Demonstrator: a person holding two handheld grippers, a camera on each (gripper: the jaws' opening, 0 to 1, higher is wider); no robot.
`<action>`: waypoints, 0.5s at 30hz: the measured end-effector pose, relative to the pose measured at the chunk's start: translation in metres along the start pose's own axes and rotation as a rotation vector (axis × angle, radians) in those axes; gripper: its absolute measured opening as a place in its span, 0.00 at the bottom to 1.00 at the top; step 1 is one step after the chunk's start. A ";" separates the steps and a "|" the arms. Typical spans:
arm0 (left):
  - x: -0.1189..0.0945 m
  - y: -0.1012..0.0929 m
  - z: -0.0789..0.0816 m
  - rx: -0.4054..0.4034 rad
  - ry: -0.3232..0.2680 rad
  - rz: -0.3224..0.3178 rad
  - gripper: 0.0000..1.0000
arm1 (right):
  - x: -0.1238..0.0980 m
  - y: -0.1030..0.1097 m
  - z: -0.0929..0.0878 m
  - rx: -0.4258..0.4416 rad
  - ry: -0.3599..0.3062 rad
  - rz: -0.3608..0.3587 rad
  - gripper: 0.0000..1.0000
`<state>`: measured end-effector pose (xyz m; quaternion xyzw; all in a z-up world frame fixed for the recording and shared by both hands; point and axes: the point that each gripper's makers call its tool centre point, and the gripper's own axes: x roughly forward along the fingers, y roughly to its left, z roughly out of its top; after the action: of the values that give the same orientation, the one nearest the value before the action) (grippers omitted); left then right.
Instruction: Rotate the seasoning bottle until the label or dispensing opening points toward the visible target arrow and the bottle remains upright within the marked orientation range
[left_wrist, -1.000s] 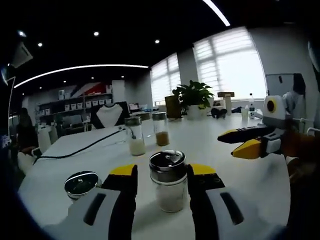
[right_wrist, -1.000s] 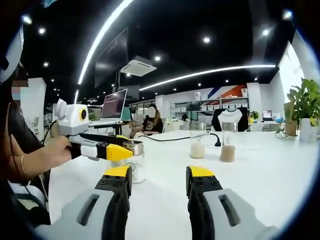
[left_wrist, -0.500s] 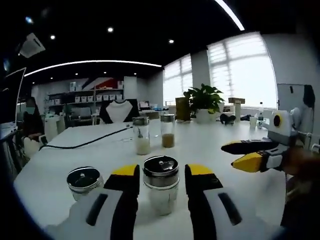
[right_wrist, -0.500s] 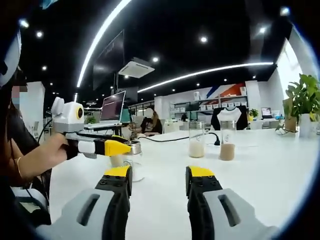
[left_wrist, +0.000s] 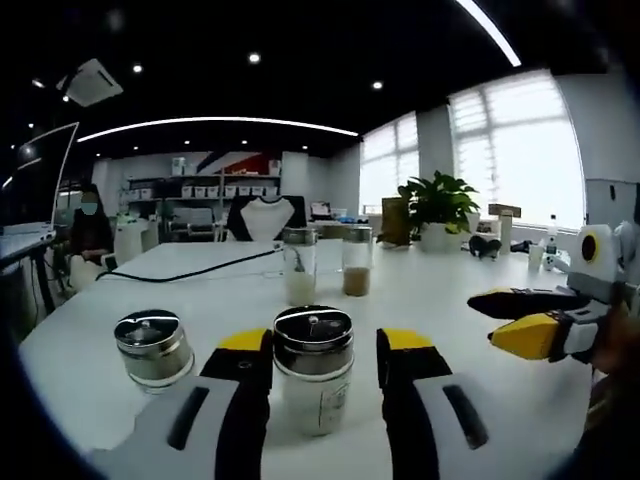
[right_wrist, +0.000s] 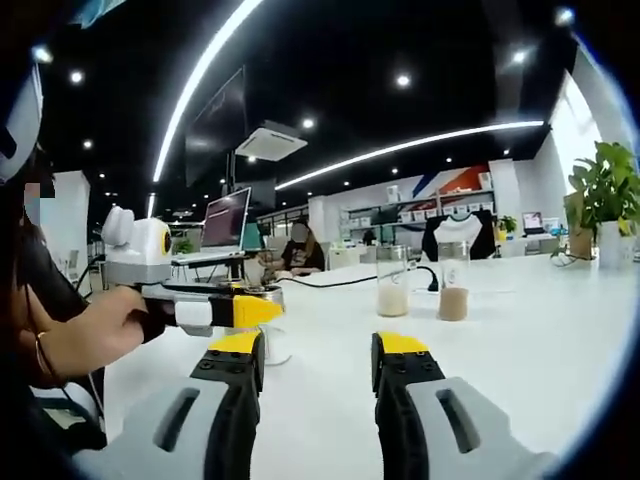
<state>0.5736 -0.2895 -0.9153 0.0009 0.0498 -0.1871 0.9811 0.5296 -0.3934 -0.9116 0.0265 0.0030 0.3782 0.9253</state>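
In the left gripper view, a second metal-capped jar is seen at the near left of the white table. The seasoning bottle stands upright between the jaws of the left gripper; contact cannot be told. The right gripper is held spread wide with nothing between its jaws.
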 end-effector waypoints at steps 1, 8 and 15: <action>0.001 0.001 -0.001 0.008 0.010 0.009 0.43 | 0.000 0.000 0.001 -0.001 -0.002 0.000 0.42; 0.009 0.003 0.002 0.055 0.026 0.033 0.43 | -0.002 0.003 0.002 -0.011 -0.007 0.013 0.42; 0.010 0.008 0.002 0.080 0.021 0.028 0.37 | -0.004 0.003 0.004 -0.021 -0.013 0.026 0.42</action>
<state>0.5859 -0.2858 -0.9140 0.0428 0.0524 -0.1753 0.9822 0.5248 -0.3936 -0.9071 0.0193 -0.0073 0.3903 0.9205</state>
